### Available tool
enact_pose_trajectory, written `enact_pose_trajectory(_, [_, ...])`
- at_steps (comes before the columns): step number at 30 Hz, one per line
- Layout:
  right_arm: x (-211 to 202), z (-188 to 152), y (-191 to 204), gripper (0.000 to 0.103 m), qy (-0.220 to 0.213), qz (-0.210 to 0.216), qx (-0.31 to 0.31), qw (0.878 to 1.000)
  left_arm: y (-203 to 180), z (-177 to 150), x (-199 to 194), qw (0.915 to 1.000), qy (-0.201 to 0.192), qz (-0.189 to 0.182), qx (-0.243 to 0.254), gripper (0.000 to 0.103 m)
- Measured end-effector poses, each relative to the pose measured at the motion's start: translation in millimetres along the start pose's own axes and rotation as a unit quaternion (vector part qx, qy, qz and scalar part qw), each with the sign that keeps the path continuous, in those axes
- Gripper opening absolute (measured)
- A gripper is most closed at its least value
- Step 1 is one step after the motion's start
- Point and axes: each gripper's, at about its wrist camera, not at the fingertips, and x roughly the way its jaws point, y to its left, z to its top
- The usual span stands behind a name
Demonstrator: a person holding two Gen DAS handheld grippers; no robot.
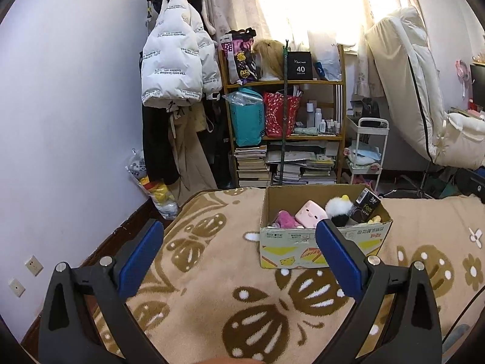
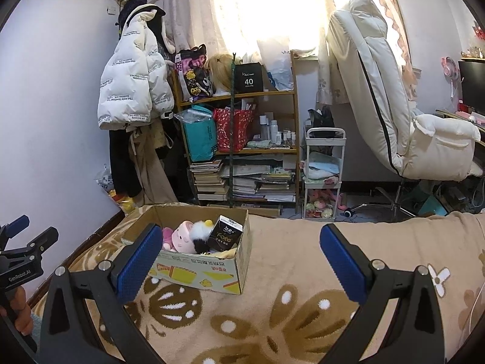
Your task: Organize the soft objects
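A cardboard box (image 1: 306,250) stands on the beige flowered blanket (image 1: 212,303). It holds a pink plush block (image 1: 310,214), a magenta plush (image 1: 285,219), a white and black fluffy toy (image 1: 338,207) and a black tissue pack (image 1: 365,206). The box also shows in the right wrist view (image 2: 206,271), with the pink plush (image 2: 182,238) and black pack (image 2: 225,233) inside. My left gripper (image 1: 239,239) is open and empty, short of the box. My right gripper (image 2: 241,242) is open and empty, to the right of the box. The left gripper shows at the right wrist view's left edge (image 2: 21,242).
A wooden shelf (image 1: 285,109) with bags, bottles and books stands behind the bed. Coats (image 1: 175,60) hang on the wall. A white trolley (image 2: 322,176) and a cream chair (image 2: 394,106) stand to the right. A bag of toys (image 1: 151,185) lies on the floor.
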Motion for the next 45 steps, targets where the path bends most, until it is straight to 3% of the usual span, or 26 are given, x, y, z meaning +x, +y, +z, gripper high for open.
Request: enact_pose_trajectory(45, [6.5, -6.2, -5.5, 0.103, 0.010, -0.004, 0.005, 1.000, -6.8, -3.5, 4.3, 0.9999, 0.010, -0.009, 0.004, 0.099])
